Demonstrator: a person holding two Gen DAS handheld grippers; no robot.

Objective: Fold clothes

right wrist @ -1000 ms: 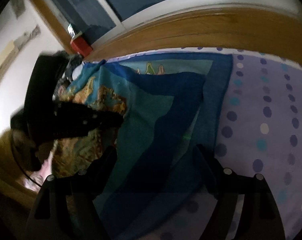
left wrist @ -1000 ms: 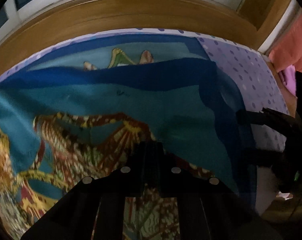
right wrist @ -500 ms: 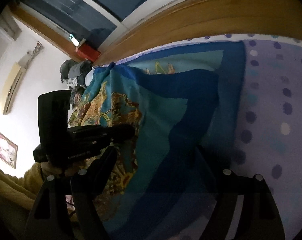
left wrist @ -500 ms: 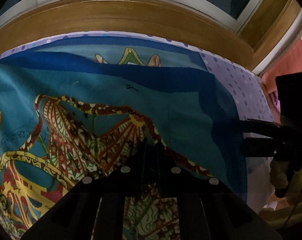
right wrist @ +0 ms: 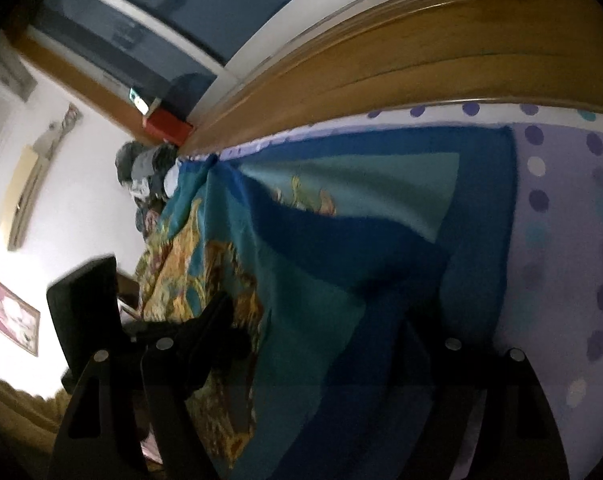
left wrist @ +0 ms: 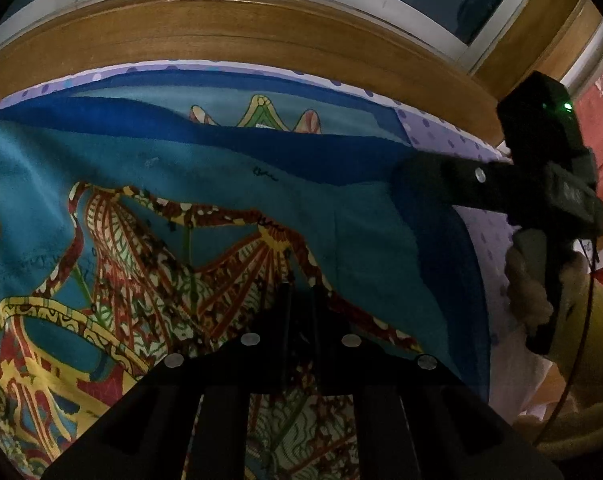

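Purple dotted sheet (right wrist: pixel 561 240) — wooden headboard (left wrist: pixel 237 36) behind

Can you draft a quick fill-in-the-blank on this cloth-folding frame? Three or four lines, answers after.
1. The left tool is shut on the patterned ____.
2. The sheet under the cloth is purple with ____.
3. The right tool has its jaws ____, with the cloth's blue border between them but not pinched.
4. Behind the bed runs a ____ headboard.

Answers: cloth; dots; open; wooden
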